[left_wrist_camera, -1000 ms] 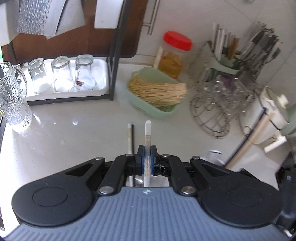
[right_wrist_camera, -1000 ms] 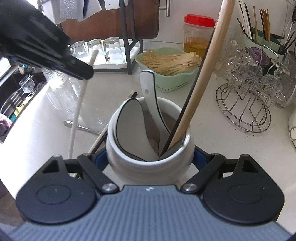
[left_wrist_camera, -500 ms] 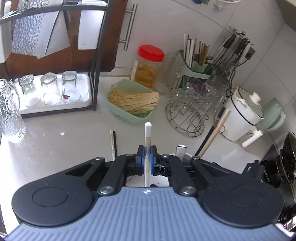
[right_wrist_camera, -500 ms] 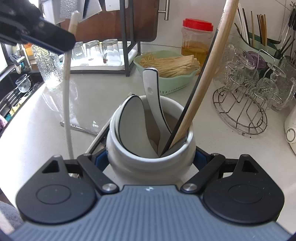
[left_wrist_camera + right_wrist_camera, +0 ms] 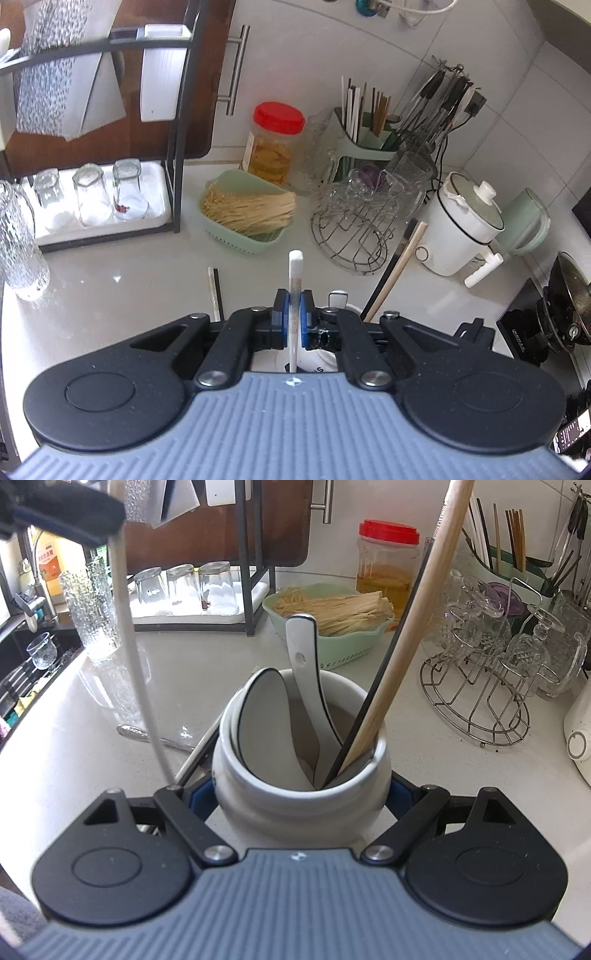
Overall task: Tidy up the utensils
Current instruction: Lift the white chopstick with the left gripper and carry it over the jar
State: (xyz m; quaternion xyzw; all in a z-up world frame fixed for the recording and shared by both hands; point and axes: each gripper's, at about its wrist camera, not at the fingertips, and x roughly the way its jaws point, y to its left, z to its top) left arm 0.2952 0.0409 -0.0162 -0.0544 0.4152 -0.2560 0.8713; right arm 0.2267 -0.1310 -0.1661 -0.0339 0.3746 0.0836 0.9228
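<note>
Pale kitchen worktop (image 5: pixel 424 746). Left gripper (image 5: pixel 293 319) jaws pinching white chopstick (image 5: pixel 295 266), hanging near-vertical left of crock (image 5: pixel 301 775); right gripper (image 5: pixel 301 794) jaws clamped around crock.

Left tongs (image 5: pixel 292 314), right tongs (image 5: pixel 302 794): ribbed grey housing, black linkages, silver screws, blue pads

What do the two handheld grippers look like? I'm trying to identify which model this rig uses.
Both match: the left gripper and right gripper each have a ribbed grey-blue body with a small white mark, two round black side housings, black linkage arms with silver pivot screws, and blue finger pads. No cables or sleeves show.
</note>
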